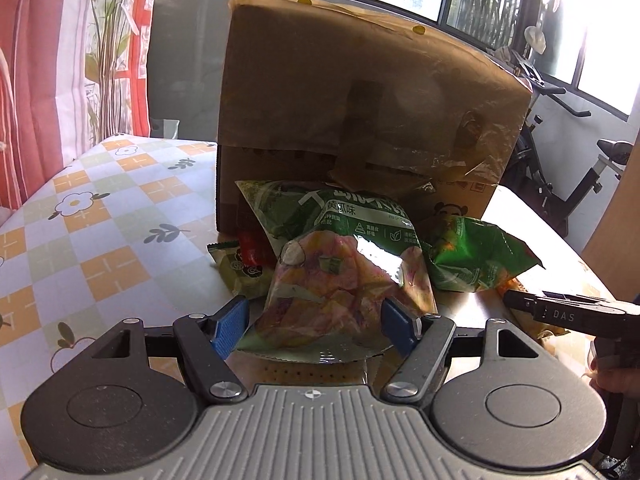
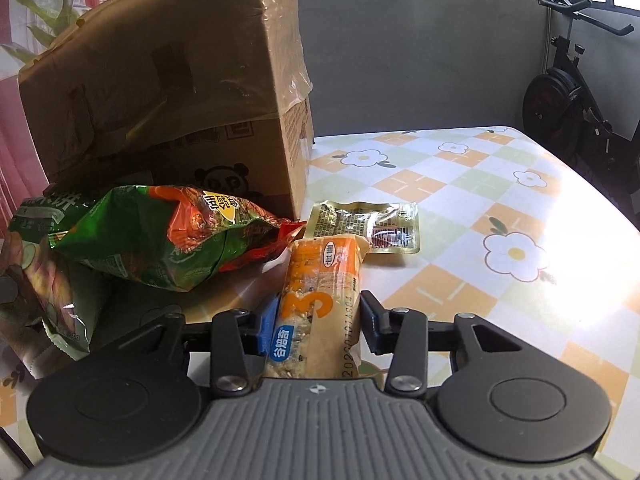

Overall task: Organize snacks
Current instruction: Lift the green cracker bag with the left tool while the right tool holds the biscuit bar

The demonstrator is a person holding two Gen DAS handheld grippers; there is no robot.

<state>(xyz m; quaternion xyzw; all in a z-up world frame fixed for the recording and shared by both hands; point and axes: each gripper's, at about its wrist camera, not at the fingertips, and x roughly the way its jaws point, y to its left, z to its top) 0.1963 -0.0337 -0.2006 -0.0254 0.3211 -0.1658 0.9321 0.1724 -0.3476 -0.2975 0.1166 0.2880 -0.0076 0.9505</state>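
My left gripper (image 1: 314,316) stands open around a clear bag of pink and yellow snacks (image 1: 340,292) lying on the table; the bag brushes the right blue pad (image 1: 398,326) and a small gap shows at the left one. Behind it lie a green cucumber chip bag (image 1: 320,208) and a green and orange bag (image 1: 476,260), the latter also in the right wrist view (image 2: 160,236). My right gripper (image 2: 320,312) is shut on an orange and cream snack bar (image 2: 320,280), both fingers against its sides. The right gripper's black body shows at the left wrist view's right edge (image 1: 560,312).
A big taped cardboard box (image 1: 360,100) (image 2: 168,80) stands behind the snacks. A small yellow-green packet (image 1: 240,272) and a red wrapper (image 1: 252,250) lie left of the pile, a gold packet (image 2: 368,224) lies beyond the bar. The flowered tablecloth (image 2: 480,184) stretches right; an exercise bike (image 2: 568,96) stands past it.
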